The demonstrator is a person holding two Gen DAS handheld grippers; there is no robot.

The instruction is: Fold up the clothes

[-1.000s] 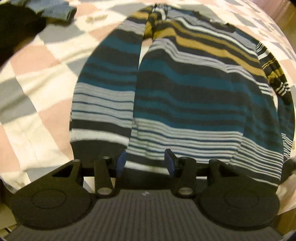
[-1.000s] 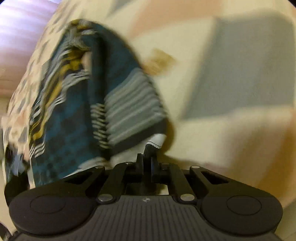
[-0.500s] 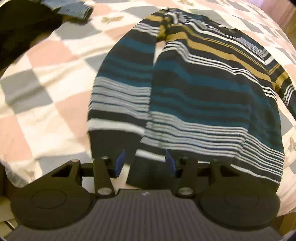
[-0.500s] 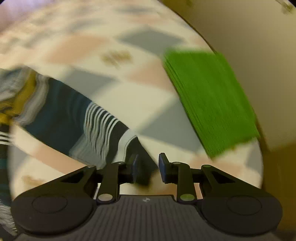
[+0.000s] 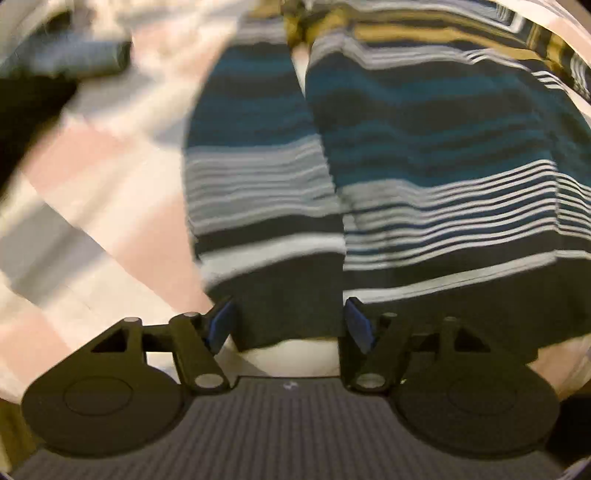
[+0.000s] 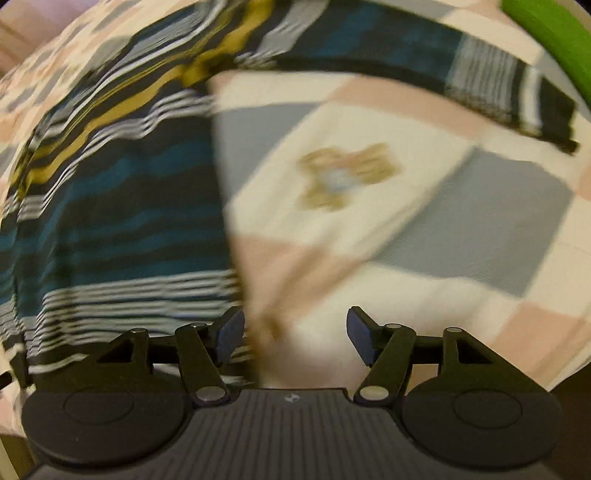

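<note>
My left tongs point steeply down over the dark cuff of the striped sweater's left sleeve, which lies folded in alongside the body. Their jaws are opening, and the cuff sits in the gap between the blue pads without either pad pressing on it, so I have hold of nothing there. I judge the cuff is framed this way so I can either take it or leave it where it lies along the body's edge.

The striped sweater is spread flat on the checked bedspread, its hem closest to both tongs and its mustard-banded chest farther ahead. My right tongs hang beside the sweater's right edge, jaws opening too, with only bedspread between them; the hem corner lies just to the left of my left-hand pad. The right sleeve stretches away across the bedspread ahead and to the right, well apart from these tongs and not yet folded in. I reckon that sleeve is the next thing to bring over the body.

Something green shows at the far upper right, and a bluish-grey rolled garment lies ahead and left of my left tongs.
</note>
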